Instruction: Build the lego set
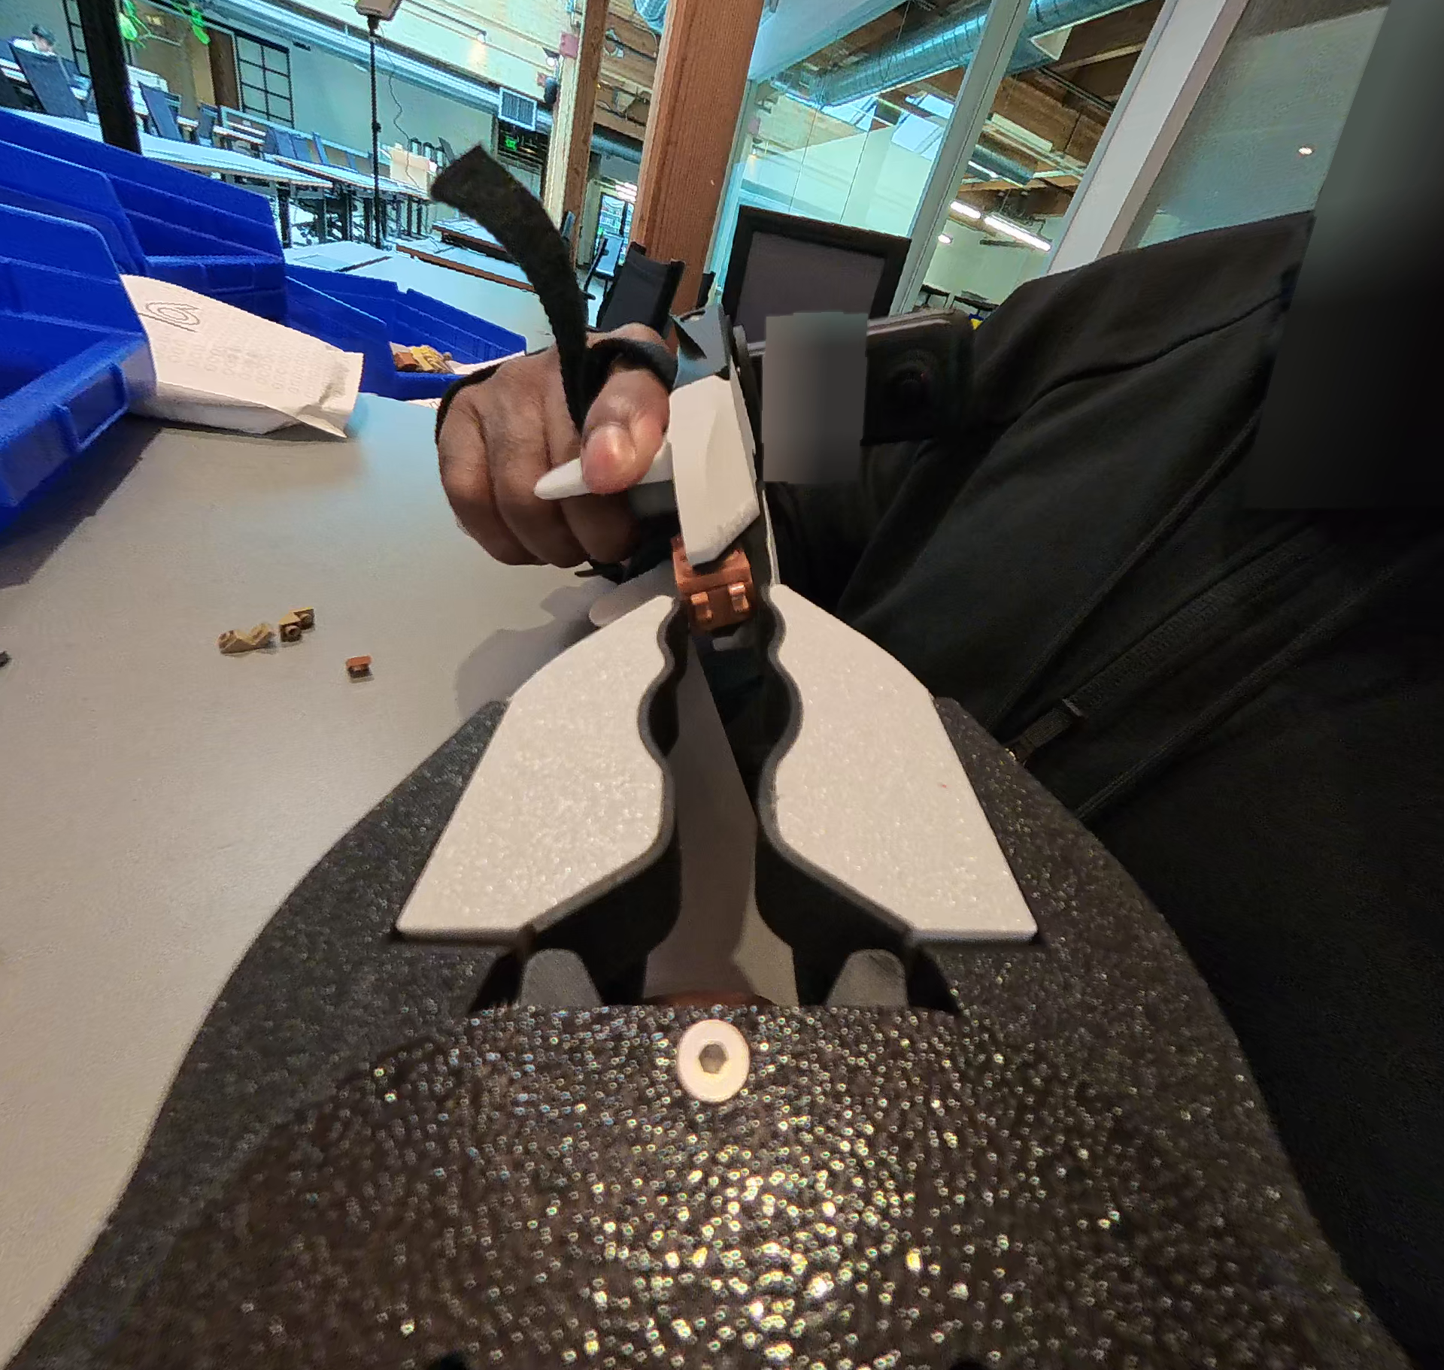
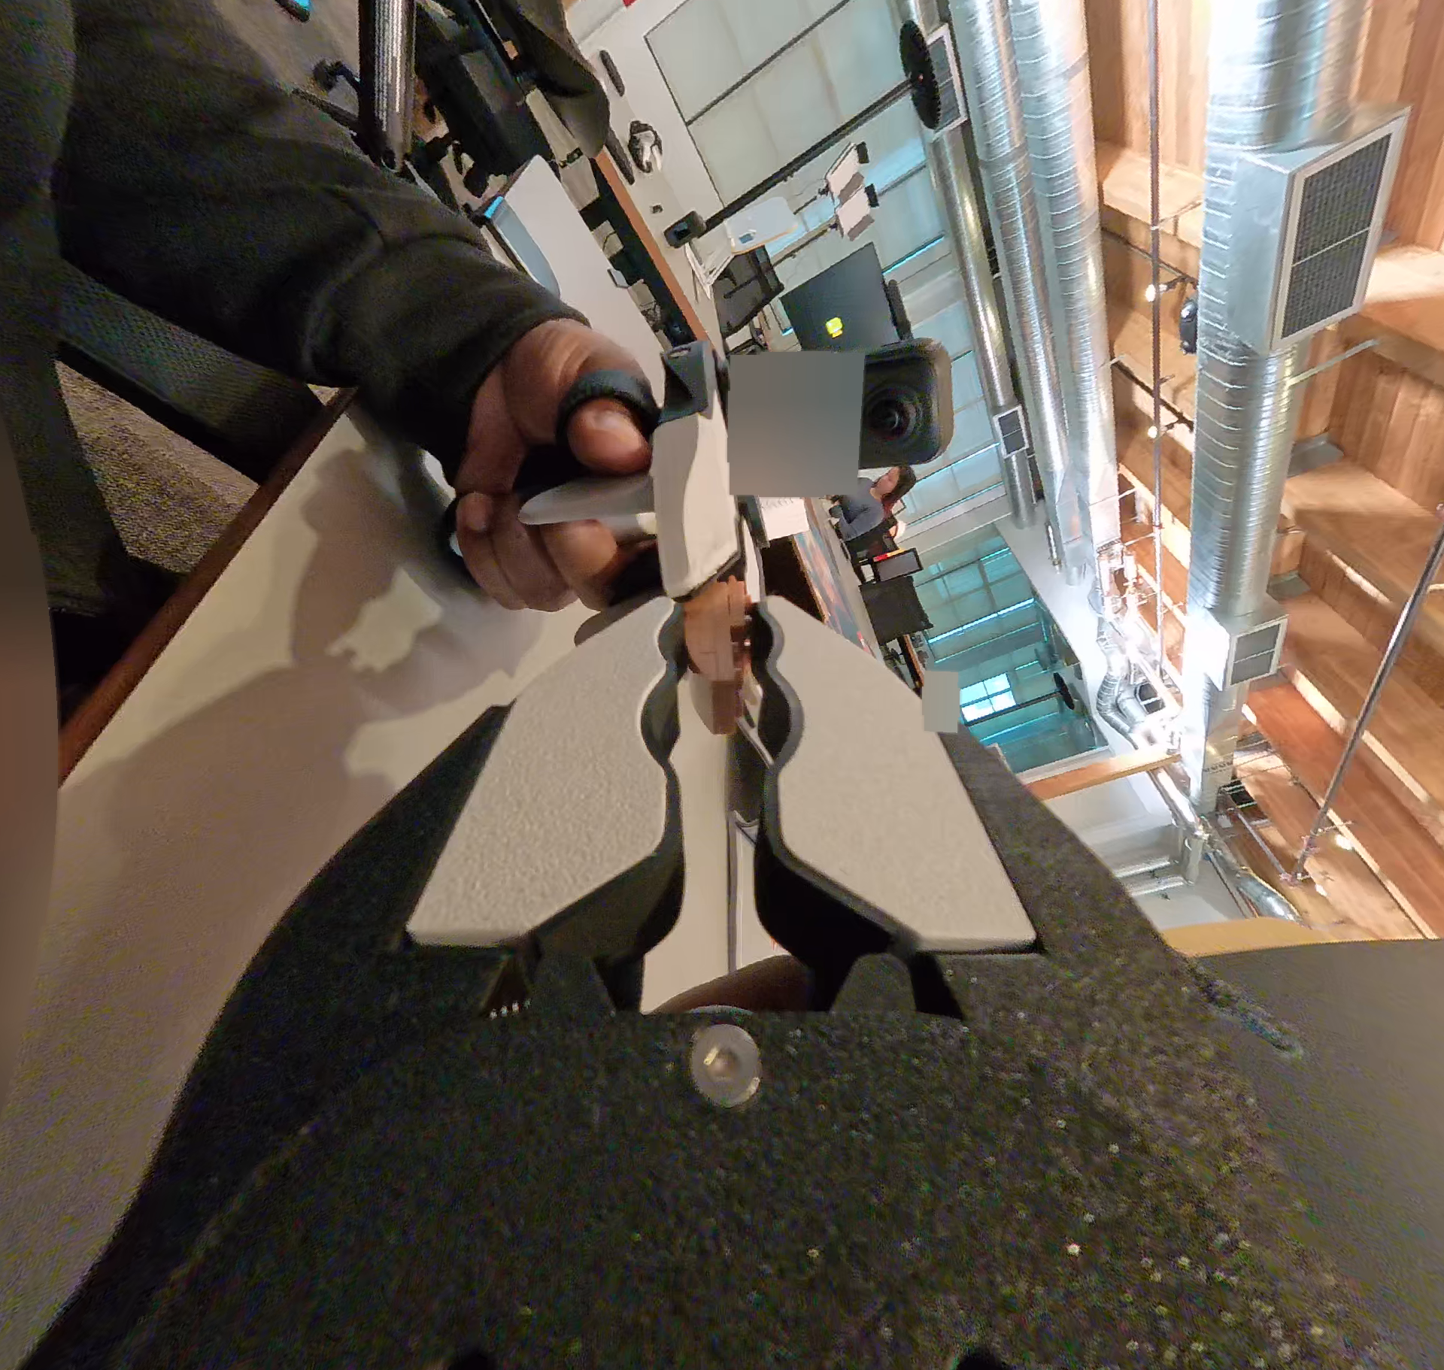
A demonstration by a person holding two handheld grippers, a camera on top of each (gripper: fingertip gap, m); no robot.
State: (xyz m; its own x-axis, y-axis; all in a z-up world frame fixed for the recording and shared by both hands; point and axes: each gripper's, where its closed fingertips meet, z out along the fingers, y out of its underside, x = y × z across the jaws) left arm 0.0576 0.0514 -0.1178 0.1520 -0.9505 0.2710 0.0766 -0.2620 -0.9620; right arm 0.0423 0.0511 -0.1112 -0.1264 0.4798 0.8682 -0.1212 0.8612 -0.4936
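Fingers on your left gripper are pinched narrow on a small copper-brown brick assembly, held above the grey table. Your right gripper clamps the same assembly from its far end, at twelve o'clock. Loose brown bricks lie at nine o'clock, with blue bins and a white paper bag near ten o'clock.
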